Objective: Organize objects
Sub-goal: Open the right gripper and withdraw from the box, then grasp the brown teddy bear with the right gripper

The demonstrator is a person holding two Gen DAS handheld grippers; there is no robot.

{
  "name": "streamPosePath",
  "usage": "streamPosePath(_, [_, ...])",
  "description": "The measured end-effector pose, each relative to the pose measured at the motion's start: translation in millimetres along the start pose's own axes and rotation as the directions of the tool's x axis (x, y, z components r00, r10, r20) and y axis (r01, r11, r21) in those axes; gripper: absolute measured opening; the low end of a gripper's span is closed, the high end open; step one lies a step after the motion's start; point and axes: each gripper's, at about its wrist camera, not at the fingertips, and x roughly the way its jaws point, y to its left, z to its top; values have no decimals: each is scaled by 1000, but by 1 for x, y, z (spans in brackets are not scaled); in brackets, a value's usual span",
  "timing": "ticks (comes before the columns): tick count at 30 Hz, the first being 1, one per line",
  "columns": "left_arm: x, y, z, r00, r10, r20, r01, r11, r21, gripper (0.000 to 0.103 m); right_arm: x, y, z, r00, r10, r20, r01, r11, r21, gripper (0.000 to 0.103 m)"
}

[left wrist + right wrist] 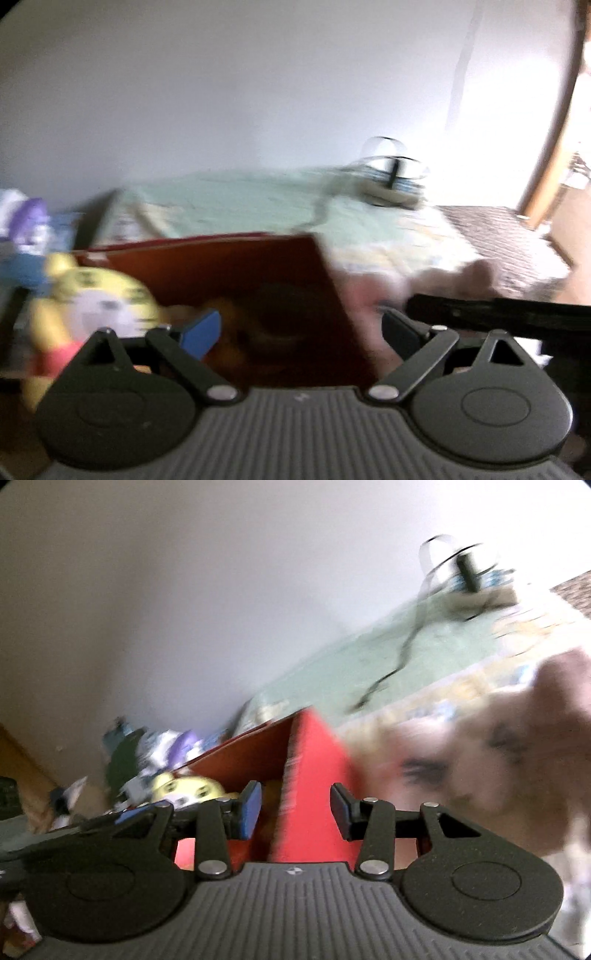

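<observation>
Both views are smeared with motion blur, so I can only report the larger shapes. My left gripper (301,328) has its jaws wide apart, straddling the near corner of the red box (258,280), with the blue pad on one finger over the box's opening. My right gripper (293,808) also has its jaws apart, with the box's corner edge (314,775) rising between them; I can't tell whether either pad is touching the cardboard. The box is open at the top, and something orange-yellow lies inside it, too dark to identify. A yellow plush toy (99,299) with a white face sits just beside the box on its left side. In the right wrist view a pinkish plush (498,753) fills the right side, close to the lens. Behind the box lies a bed with a green sheet (240,199), and a wire basket (391,177) rests near its far edge by the wall.
</observation>
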Motion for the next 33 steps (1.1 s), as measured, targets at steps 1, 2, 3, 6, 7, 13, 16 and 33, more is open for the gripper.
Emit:
streamPosePath(1, [5, -11, 0, 999, -35, -12, 35, 999, 9, 95, -6, -8, 2, 1000, -25, 17, 25, 1000, -1, 46])
streamPosePath(2, [10, -22, 0, 998, -62, -30, 62, 998, 19, 95, -13, -15, 3, 998, -51, 38, 51, 999, -3, 46])
streamPosePath(3, [17, -33, 0, 995, -86, -54, 87, 996, 27, 95, -20, -24, 5, 994, -85, 62, 85, 996, -4, 46])
streamPosePath(6, [38, -64, -1, 981, -147, -125, 152, 988, 31, 95, -37, -47, 6, 978, -172, 120, 175, 985, -10, 46])
streamPosePath(7, [45, -75, -3, 977, -158, -140, 165, 986, 35, 95, -41, -54, 6, 970, -201, 134, 205, 979, -15, 46])
streamPosePath(13, [89, -125, -13, 946, -223, -235, 237, 971, 34, 95, -52, -87, 5, 922, -335, 192, 355, 931, -81, 46])
streamPosePath(16, [111, -142, -21, 931, -241, -273, 259, 965, 31, 95, -49, -98, 5, 922, -338, 190, 362, 925, -111, 46])
streamPosePath(33, [179, -172, -32, 915, -193, -353, 231, 971, 66, 95, -12, -136, 10, 964, -263, 42, 267, 950, -163, 40])
